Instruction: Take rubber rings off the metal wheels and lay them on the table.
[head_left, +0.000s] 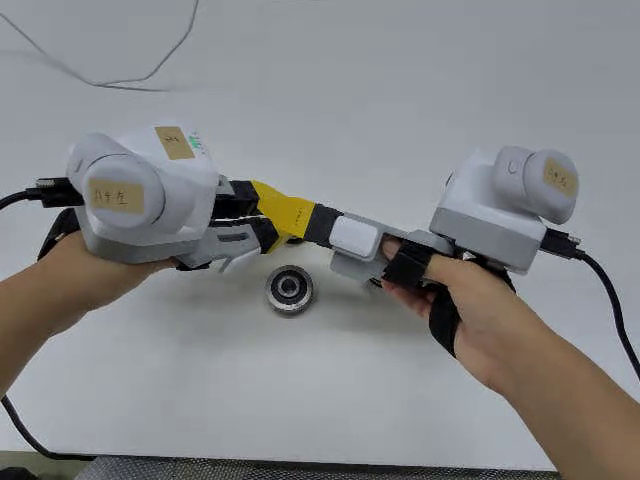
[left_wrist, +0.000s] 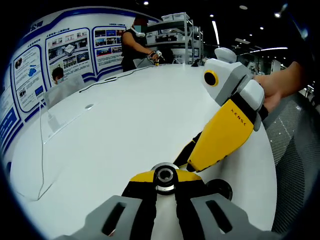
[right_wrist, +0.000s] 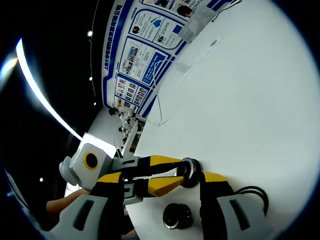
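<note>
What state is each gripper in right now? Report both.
Left gripper: closed on a metal wheel.
Right gripper: at the same wheel; whether it is gripping cannot be told.

In the head view, jaws hide the metal wheel (left_wrist: 165, 178) the left gripper (head_left: 265, 237) clamps; print on the posters (left_wrist: 70, 50) is unreadably small.

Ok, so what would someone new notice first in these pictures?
The two grippers meeting tip to tip over the white table: the left gripper holds a small metal wheel, with the right gripper's jaws either side of it. A second wheel lies on the table right beside them.
</note>
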